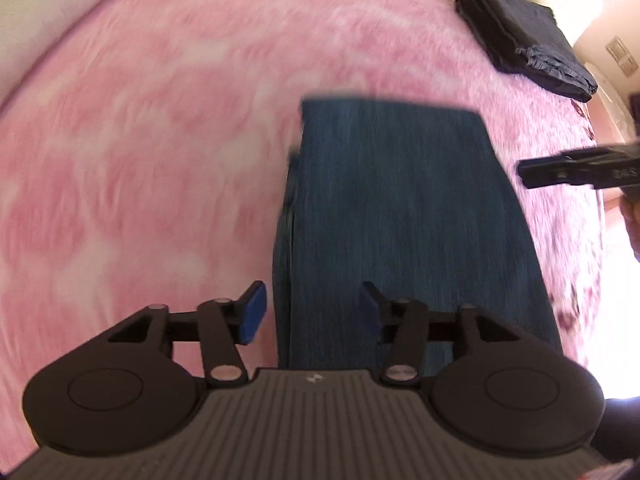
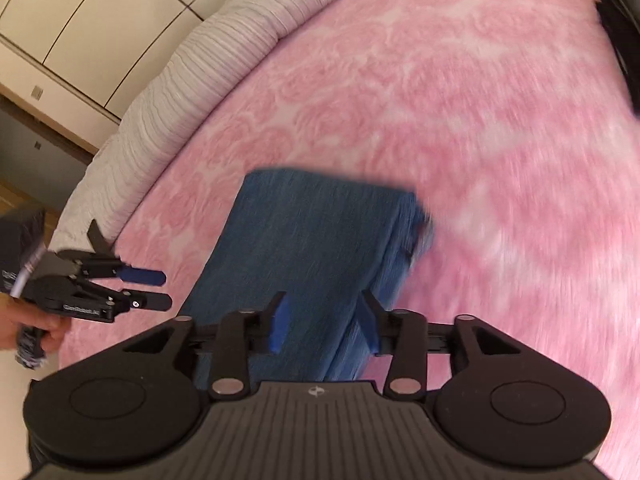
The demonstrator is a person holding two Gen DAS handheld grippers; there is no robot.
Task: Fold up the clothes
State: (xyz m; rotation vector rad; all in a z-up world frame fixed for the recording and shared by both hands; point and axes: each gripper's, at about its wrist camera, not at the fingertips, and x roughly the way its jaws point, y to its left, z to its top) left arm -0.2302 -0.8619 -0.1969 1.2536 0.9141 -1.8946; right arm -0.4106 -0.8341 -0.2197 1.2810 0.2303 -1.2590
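A bed covered by a fluffy pink blanket [image 1: 168,152] with a paler rose-like pattern fills nearly the whole scene. Folded blue jeans [image 1: 404,216] lie flat on the blanket as a long narrow strip, layered edges showing along one long side and a straight fold at the far end. Well apart from them, near the bed's far right corner in the left wrist view, sits a folded dark garment [image 1: 528,40], also directly on the blanket. Along the bed's left edge in the right wrist view, a pale ribbed cover [image 2: 168,92] shows beneath the pink.
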